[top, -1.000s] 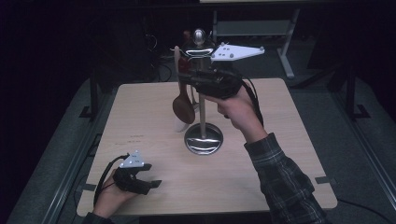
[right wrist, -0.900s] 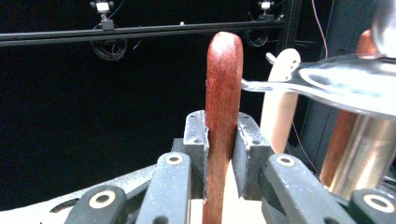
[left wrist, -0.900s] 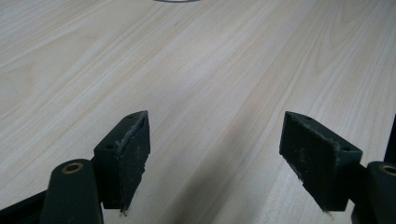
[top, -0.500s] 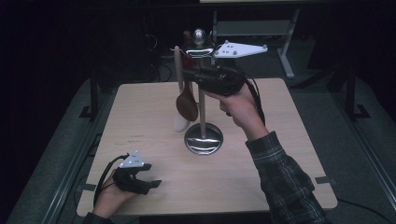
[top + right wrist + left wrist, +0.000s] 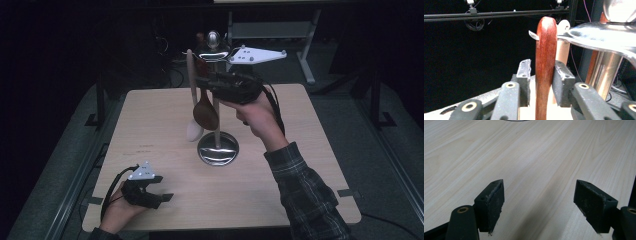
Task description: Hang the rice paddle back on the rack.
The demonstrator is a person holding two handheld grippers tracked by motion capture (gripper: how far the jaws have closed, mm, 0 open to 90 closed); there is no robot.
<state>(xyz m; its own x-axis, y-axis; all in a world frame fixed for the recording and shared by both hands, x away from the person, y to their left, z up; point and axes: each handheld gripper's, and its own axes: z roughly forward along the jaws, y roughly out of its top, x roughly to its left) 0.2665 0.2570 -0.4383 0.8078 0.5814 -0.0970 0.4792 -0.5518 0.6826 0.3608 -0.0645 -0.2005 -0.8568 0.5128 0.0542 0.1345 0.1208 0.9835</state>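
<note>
Dark room, wood table (image 5: 300, 165). Right gripper (image 5: 541, 75) clamps stiff, slick spoon (image 5: 545, 62) handle near rack (image 5: 217, 100) top, 12 o'clock; left gripper (image 5: 540, 202) spread, empty.

My rack (image 5: 217, 148) stands mid-table (image 5: 310, 150), w/ two spoons (image 5: 205, 113) hanging on its left. My left gripper (image 5: 159, 197) sits at the near-left corner; right gripper (image 5: 207, 80) is up by the rack top.

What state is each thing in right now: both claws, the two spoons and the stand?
Left claw: open, low over the table, holding nothing.
Right claw: shut on dark wooden spoon, near its top.
Pale wooden spoon: hanging from stand.
Metal stand: upright on table.
</note>
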